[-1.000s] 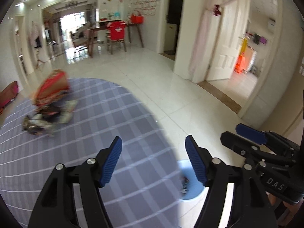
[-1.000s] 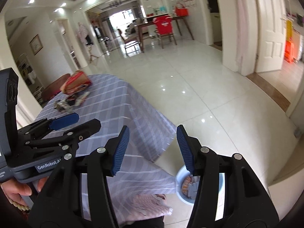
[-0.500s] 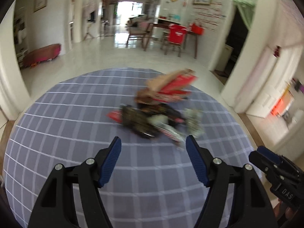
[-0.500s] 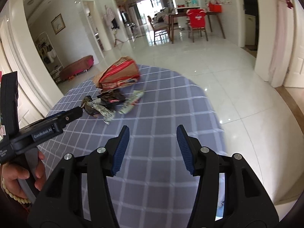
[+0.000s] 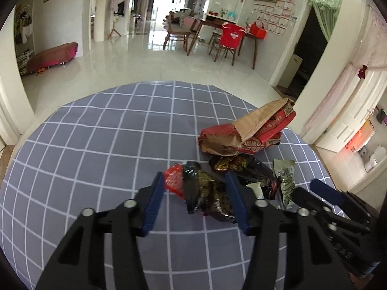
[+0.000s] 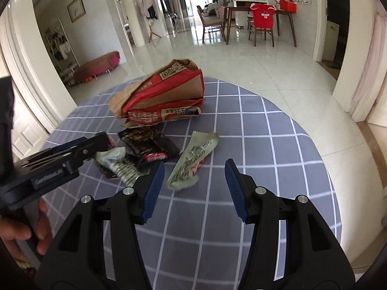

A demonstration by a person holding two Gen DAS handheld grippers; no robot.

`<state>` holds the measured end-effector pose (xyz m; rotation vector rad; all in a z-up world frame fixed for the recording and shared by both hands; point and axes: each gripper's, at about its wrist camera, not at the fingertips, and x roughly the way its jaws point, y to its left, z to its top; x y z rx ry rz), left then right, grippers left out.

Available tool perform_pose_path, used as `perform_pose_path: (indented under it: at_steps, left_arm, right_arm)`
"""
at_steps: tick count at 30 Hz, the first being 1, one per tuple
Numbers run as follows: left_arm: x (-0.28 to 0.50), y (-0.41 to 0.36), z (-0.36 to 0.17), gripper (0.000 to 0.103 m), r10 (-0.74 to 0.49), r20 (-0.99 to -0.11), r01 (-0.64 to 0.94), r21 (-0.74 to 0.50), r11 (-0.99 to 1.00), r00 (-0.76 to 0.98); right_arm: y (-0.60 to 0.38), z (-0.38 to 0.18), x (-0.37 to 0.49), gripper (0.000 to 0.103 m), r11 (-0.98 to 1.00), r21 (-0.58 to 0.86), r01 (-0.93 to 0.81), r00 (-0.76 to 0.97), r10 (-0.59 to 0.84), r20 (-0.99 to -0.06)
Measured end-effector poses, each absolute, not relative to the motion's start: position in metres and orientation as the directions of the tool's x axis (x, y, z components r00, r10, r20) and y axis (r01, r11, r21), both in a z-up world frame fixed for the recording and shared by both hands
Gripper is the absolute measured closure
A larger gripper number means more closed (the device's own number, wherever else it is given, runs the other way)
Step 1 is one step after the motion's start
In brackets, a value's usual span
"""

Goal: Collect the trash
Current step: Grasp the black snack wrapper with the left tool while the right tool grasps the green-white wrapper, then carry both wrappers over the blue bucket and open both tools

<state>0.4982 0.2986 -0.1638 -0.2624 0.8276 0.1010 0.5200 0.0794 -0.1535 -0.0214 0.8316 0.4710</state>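
Observation:
A heap of trash lies on the round table with a grey checked cloth [image 5: 96, 159]. A crumpled red and brown paper bag [image 5: 251, 130] [image 6: 164, 96] lies at the back. In front are dark snack wrappers [image 5: 208, 191] [image 6: 150, 142] and a pale green wrapper [image 5: 286, 181] [image 6: 193, 162]. My left gripper [image 5: 196, 203] is open, its jaws on either side of the red-ended dark wrapper. My right gripper [image 6: 194, 188] is open, just short of the pale green wrapper. Each gripper shows in the other's view: the right gripper at right [image 5: 333, 207], the left gripper at left [image 6: 60, 159].
The table's edge drops to a glossy tiled floor [image 6: 278, 72]. A dining table with chairs and red bags [image 5: 227, 33] stands far back. A red bench [image 5: 53, 55] is at the far left wall. Doorways open on the right.
Both grippers have swung from the table edge and the blue bin on the floor toward the trash heap and closed in on it. Both stay open.

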Motion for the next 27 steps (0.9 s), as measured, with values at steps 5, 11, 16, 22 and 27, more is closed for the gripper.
perform_pose_path:
  at_steps: [5,11,16,22,27]
  left_arm:
    - [0.496,0.293,-0.159,0.081,-0.028,-0.719,-0.155,-0.188,0.97,0.694]
    - [0.474,0.29,-0.14,0.083,0.013,-0.687,-0.161,-0.152,0.975,0.727]
    - [0.442,0.29,-0.119,0.083,0.007,-0.657,-0.167,-0.182,0.969,0.754]
    - [0.405,0.271,-0.09,0.083,0.005,-0.621,-0.144,-0.175,0.974,0.784]
    - [0.378,0.241,-0.071,0.083,-0.021,-0.594,-0.097,-0.166,0.981,0.804]
  right_arm:
    - [0.089,-0.165,0.528,0.079,0.892,0.152,-0.427,0.536,0.384,-0.752]
    - [0.08,-0.162,0.512,0.087,0.894,0.133,-0.429,0.561,0.379,-0.736]
    - [0.06,-0.151,0.495,0.087,0.893,0.165,-0.418,0.574,0.4,-0.715]
    - [0.036,-0.125,0.464,0.087,0.89,0.196,-0.411,0.598,0.426,-0.68]
    - [0.007,-0.108,0.431,0.087,0.886,0.211,-0.413,0.621,0.443,-0.647]
